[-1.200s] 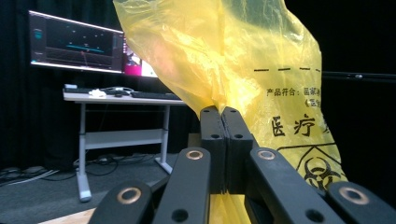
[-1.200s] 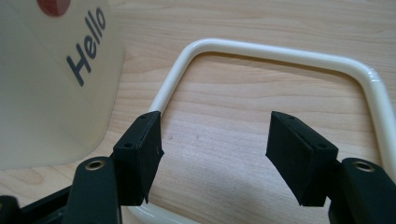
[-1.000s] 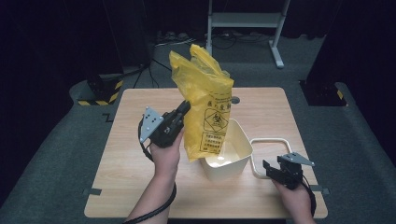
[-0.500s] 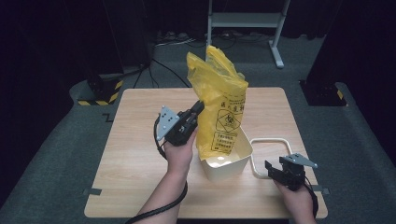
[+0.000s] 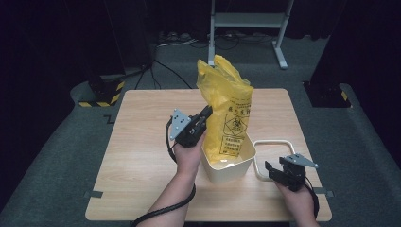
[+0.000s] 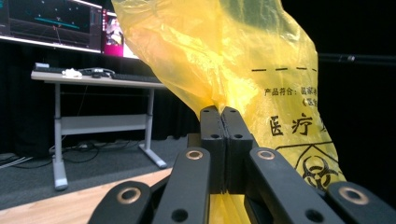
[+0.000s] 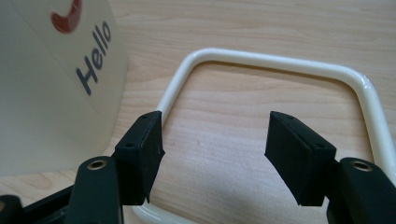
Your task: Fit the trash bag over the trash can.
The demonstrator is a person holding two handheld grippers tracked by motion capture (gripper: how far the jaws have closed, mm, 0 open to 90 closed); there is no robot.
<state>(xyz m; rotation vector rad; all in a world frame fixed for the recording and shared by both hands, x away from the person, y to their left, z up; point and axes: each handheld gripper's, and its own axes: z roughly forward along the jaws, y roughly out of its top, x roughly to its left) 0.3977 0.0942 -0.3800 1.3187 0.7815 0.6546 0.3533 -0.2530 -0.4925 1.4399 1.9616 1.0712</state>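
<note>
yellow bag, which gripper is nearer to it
Left. The left gripper is shut on the yellow bag above the bin; the right gripper sits apart, open over the white ring.

The bag's (image 5: 227,113) foot sat hidden inside the bin (image 5: 230,166). Its print (image 6: 299,126) ran off the left gripper view's edge. The ring's (image 7: 280,60) near side was cut off.

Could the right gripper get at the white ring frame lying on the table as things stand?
Probably yes: the right gripper sits open just over the white ring frame, with nothing between; the yellow bag and bin stand off to its left.
</note>
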